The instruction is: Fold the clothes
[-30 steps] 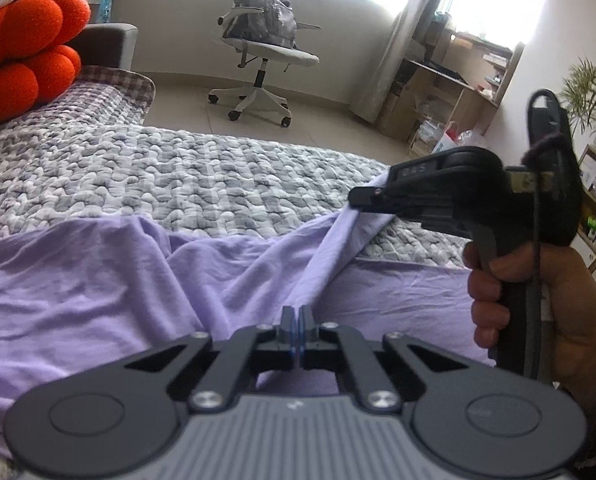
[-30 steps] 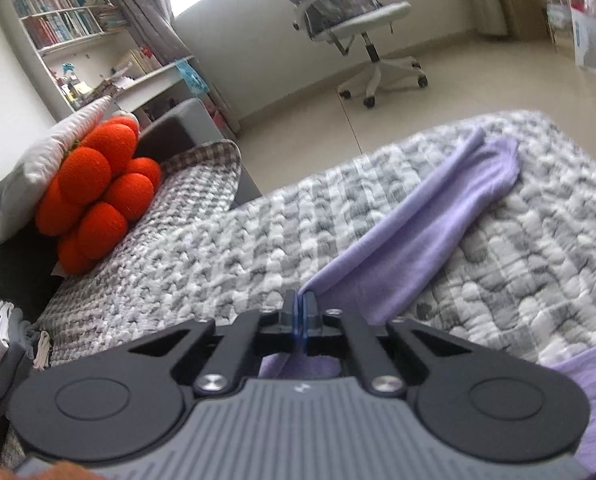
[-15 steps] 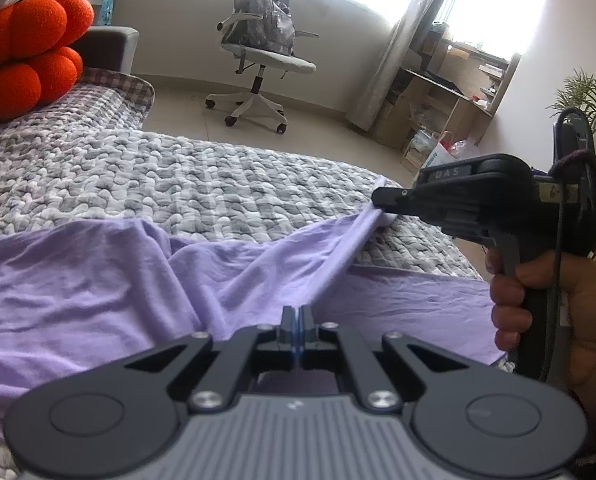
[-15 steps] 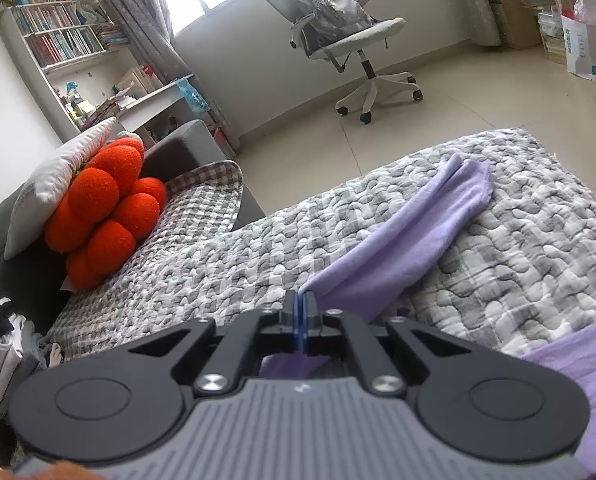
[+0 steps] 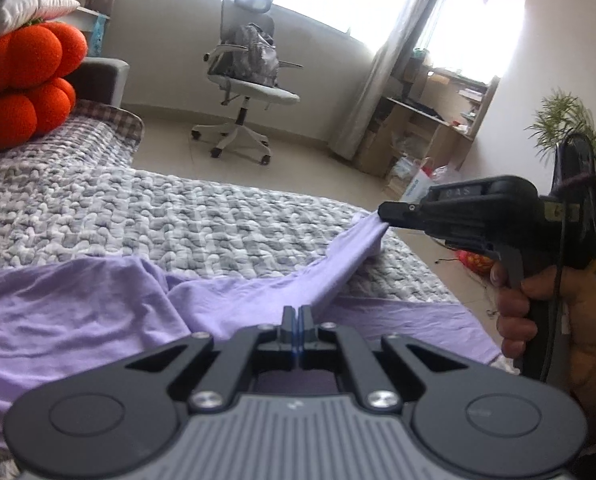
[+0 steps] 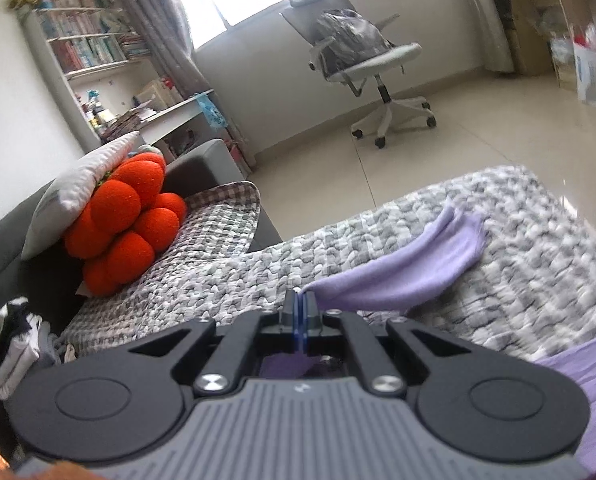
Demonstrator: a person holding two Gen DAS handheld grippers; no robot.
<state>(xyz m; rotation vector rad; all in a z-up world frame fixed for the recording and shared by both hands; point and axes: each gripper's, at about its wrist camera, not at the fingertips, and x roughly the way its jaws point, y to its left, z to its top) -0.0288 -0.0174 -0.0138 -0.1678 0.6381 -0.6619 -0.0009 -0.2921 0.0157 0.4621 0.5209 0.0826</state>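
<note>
A lilac garment lies spread on a grey-and-white knitted bedspread. My left gripper is shut on a fold of the lilac cloth near its middle. My right gripper, held by a hand, is shut on another part of the cloth and lifts it into a taut strip above the bed. In the right wrist view the right gripper pinches the cloth, and a sleeve of the garment trails away from it over the bedspread.
An orange ball cushion and a white pillow sit at the left end of the bed. A swivel chair with a bag stands on the tiled floor beyond. Shelves and boxes line the right wall; clothes lie at the left.
Both grippers have risen with the cloth. The strip between them is pulled straighter and tighter, and the right gripper has moved further right and away. The sleeve has slid nearer over the bedspread.
</note>
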